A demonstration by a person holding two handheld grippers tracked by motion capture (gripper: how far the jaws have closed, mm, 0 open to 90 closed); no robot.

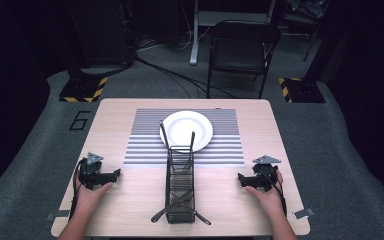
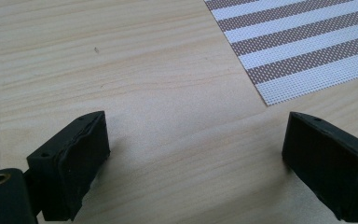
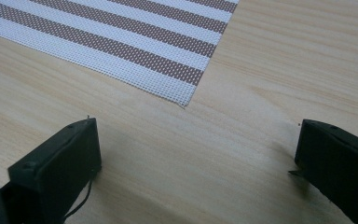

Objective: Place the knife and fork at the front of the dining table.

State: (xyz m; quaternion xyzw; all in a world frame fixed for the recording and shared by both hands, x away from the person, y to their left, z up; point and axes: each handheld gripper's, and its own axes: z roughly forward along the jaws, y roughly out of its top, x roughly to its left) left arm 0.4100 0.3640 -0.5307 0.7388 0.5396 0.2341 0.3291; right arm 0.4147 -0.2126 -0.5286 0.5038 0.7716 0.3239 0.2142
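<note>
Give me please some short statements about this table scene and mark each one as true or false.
1. The white plate lies on the striped placemat. True.
2. The left tongs are shut on a fork. False: their jaws stand wide apart over bare wood, holding nothing.
3. The wire caddy stands between the two hands. True.
4. The right tongs rest on the plate. False: they are at the table's right side, apart from the plate, open and empty.
5. The caddy is empty. False: dark utensils lie in its near end and handles stick up at its far end.
</note>
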